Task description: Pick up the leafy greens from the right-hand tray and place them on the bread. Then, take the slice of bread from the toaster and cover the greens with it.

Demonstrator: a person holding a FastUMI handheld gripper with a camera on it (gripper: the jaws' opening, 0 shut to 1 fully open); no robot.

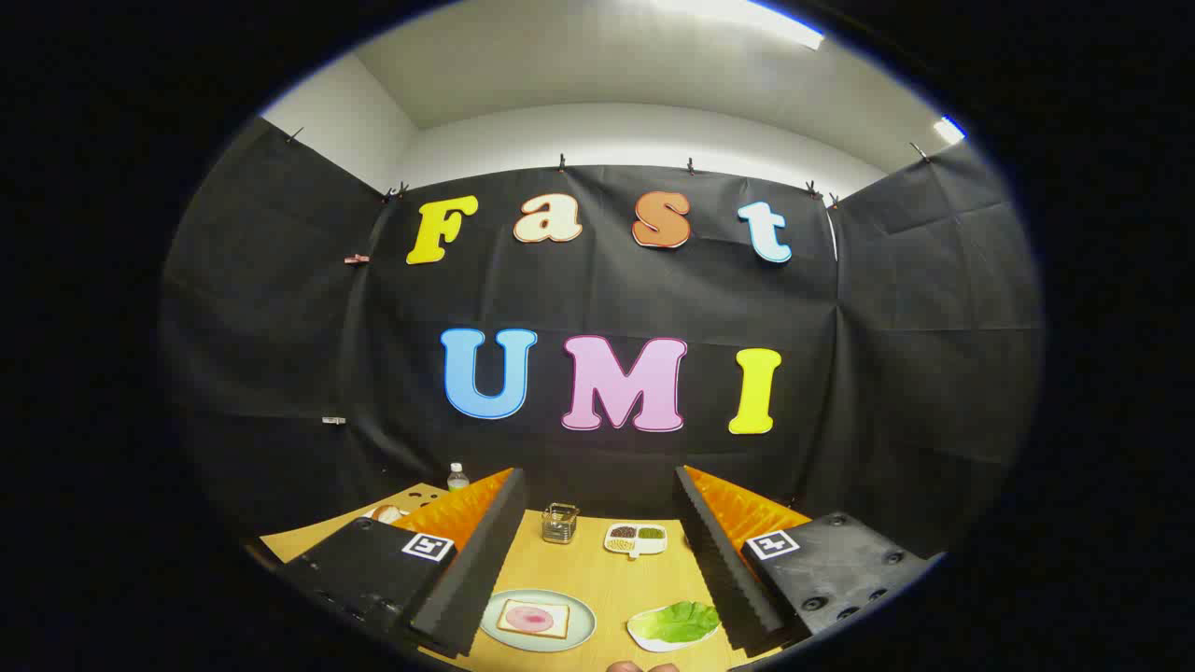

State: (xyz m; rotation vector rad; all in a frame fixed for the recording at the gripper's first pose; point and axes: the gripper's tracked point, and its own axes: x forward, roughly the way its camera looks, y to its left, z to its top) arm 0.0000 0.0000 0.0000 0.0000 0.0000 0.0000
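My gripper (597, 569) is open, its two fingers spread wide above the wooden table (597, 569) with nothing between them. Between the fingers and below them lies a pale round plate (581, 627) holding a bread slice (533, 618) topped with a pink slice of ham. To its right, close to the right finger, a small white tray (653, 639) carries the leafy greens (677, 621). A small wire-framed toaster (559, 523) stands farther back near the wall; whether bread sits in it is too small to tell.
A white divided dish (636, 539) with dark and green fillings sits right of the toaster. A clear bottle (457, 478) and a pale object (386, 512) stand at the far left behind the left finger. The black cloth wall closes the table's back.
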